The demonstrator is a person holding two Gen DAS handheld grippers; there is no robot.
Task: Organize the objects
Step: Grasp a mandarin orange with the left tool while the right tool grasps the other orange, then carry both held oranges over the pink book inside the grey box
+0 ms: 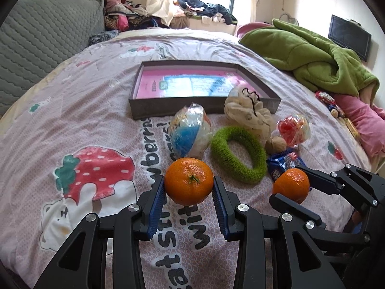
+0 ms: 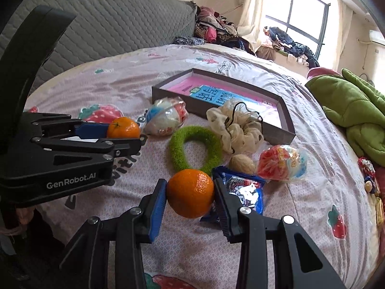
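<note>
Oranges are the items in hand: in the left wrist view, the left gripper [image 1: 189, 190] is clamped on the stem-up orange [image 1: 189, 184], with a blue pad pressing each side and the fruit raised clear of the bedspread [image 1: 72, 110]. To the right in this view, the right gripper [image 1: 292, 187] grips the second orange [image 1: 291, 185] between its black fingers, just in front of a blue snack packet [image 1: 284, 162]. Beyond the fruit lie a green knitted ring [image 1: 238, 155], a bagged blue-and-white ball [image 1: 191, 132], a cream scrunchie [image 1: 250, 118], a walnut [image 1: 276, 144] and a bagged red toy [image 1: 293, 128]. The shallow grey box [image 1: 204, 106] (pink and blue printed sheet inside) sits further back on the bed, with none of these items inside it. A green blanket [image 1: 312, 57] is heaped at the right. In the right wrist view, the right gripper [image 2: 190, 193] holds the second orange [image 2: 190, 192] between both blue pads, above the bedspread [image 2: 312, 192] and next to the blue snack packet [image 2: 243, 190]. At the left of this view, the left gripper [image 2: 125, 132] is seen side-on, closed on the stem-up orange [image 2: 123, 127]. The green knitted ring [image 2: 195, 149] lies between the two fruits, with the cream scrunchie [image 2: 235, 127] overlapping the near rim of the shallow grey box [image 2: 279, 134], and the walnut [image 2: 241, 164] and bagged red toy [image 2: 281, 162] to the right.
</note>
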